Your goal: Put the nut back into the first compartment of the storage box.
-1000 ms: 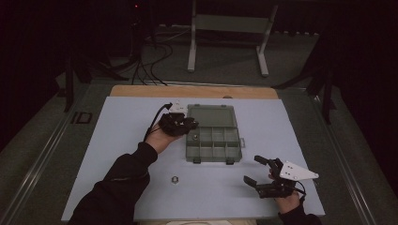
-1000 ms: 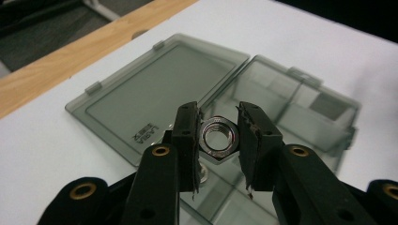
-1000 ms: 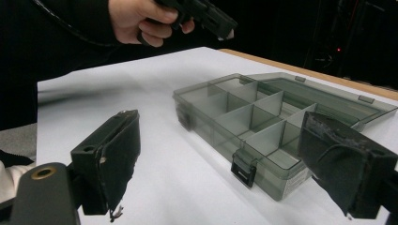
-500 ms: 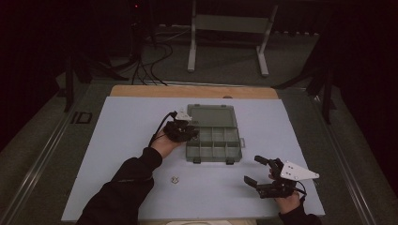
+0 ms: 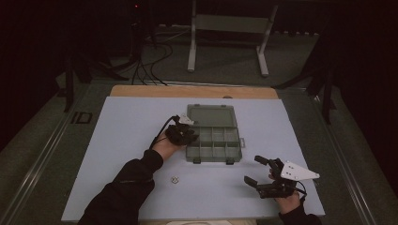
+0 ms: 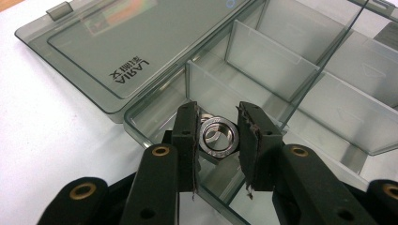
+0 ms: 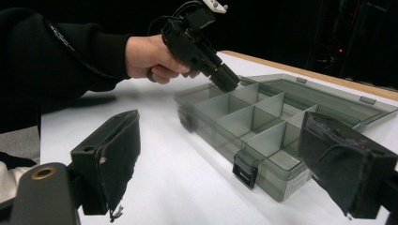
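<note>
On the left of the white table (image 5: 117, 140), a second metal nut (image 5: 175, 179) lies loose on the near part of the surface, well apart from both grippers and from the box.

Next to the right, the left gripper (image 5: 184, 135) has come nearer and lower than it stood a second ago: then it hovered by the far left corner of the box, beside the hinge; now its tip dips over the left edge of the tray. In the left gripper view its jaws are closed narrow on a hex nut (image 6: 217, 136), gripped flat to flat with the bore facing the camera, and the nut hangs inside the nearest corner compartment of the grey organiser box (image 6: 277, 70), just above its floor. Something shiny behind the nut may be another piece already in that cell, but that is hard to tell. The box lid (image 5: 210, 115) lies folded open on the far side.

The shift suggests that the carry is over and the drop is the step in hand: the nut looks placed well enough that opening the jaws should leave it in that compartment.

On the right, the right gripper (image 5: 263, 174) rests near the table's near edge, apart from the box, jaws wide and empty, as it was a second ago.
</note>
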`<action>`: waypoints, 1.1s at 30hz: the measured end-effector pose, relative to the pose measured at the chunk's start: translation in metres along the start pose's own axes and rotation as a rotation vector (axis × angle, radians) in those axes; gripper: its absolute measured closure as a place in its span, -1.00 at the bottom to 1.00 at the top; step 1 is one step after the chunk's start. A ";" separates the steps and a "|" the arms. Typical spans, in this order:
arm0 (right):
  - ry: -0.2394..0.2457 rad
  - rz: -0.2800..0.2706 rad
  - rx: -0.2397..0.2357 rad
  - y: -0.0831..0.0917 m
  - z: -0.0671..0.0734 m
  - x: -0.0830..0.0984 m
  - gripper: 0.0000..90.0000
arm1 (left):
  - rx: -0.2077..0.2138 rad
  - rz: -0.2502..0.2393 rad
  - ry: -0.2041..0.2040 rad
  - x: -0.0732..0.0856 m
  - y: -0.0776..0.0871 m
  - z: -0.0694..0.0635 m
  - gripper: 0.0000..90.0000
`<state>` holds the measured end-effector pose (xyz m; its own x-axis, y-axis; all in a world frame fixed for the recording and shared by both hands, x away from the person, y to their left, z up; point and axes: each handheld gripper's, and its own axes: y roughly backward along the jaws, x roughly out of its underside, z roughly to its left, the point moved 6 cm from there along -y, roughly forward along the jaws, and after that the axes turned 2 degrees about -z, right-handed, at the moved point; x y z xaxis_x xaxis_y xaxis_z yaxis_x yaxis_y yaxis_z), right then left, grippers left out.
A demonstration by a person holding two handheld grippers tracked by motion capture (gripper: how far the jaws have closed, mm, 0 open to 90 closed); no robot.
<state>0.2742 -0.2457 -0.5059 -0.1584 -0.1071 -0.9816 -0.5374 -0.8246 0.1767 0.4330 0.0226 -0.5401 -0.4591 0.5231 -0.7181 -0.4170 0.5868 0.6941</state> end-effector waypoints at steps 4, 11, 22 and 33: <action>0.000 0.001 -0.001 0.000 0.000 0.000 -0.70 | -0.009 0.007 -0.003 -0.001 -0.001 -0.001 0.57; -0.002 0.000 0.000 0.000 0.000 0.000 -0.70 | -0.009 0.012 -0.003 -0.001 -0.003 -0.001 0.57; -0.001 -0.001 -0.001 0.000 0.000 0.000 -0.70 | 0.011 0.006 0.026 -0.004 0.004 0.000 0.26; -0.001 0.002 0.000 -0.001 -0.001 0.000 -0.70 | -0.007 -0.011 0.021 -0.013 0.029 -0.003 -0.45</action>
<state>0.2750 -0.2454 -0.5063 -0.1603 -0.1082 -0.9811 -0.5369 -0.8245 0.1787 0.4244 0.0310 -0.5104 -0.4709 0.5035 -0.7243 -0.4271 0.5883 0.6866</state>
